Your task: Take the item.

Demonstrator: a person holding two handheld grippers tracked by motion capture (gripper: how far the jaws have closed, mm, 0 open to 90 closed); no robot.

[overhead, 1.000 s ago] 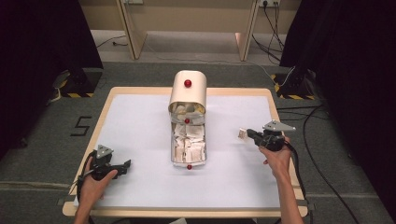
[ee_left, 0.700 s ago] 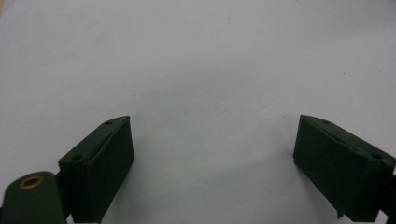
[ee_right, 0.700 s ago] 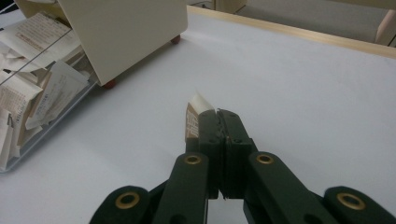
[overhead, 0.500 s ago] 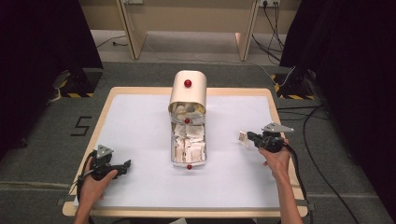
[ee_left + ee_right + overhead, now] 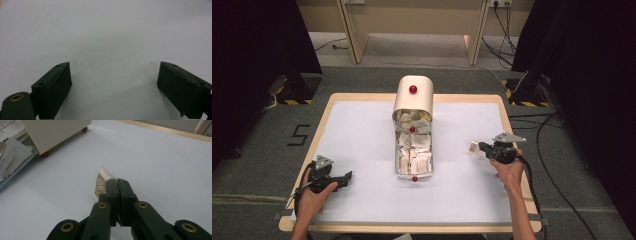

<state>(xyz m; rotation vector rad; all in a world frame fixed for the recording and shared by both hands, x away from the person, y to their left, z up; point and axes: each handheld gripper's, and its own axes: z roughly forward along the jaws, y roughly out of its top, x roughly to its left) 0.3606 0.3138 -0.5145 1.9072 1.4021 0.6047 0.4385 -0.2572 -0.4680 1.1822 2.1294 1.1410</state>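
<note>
My right hand-held gripper (image 5: 480, 148) sits over the right part of the white-topped counter (image 5: 362, 125), jaws pressed together on a small white-and-brown paper sachet (image 5: 473, 148). In the right gripper view the sachet (image 5: 102, 182) sticks out past the jaw tips on the left side, tilted, its lower edge close to the counter; I can't tell whether it touches. It's well apart from the box, to the box's right.

My left hand-held gripper (image 5: 346, 177) is near the front left of the counter w/ jaws spread wide. In the left gripper view there's nothing between them but bare white surface.

Center of the counter: a cream rounded-top box with a red knob (image 5: 413, 99), standing on small red feet. Its long shallow metal drawer tray (image 5: 414, 175) is pulled out toward me, red knob at the front end. The tray is packed w/ white and pale tan paper sachets (image 5: 414, 155), lying loosely overlapped, more of them heaped at the mouth of the box. In the right gripper view, the tray's edge and a few sachets show at the far left.
</note>
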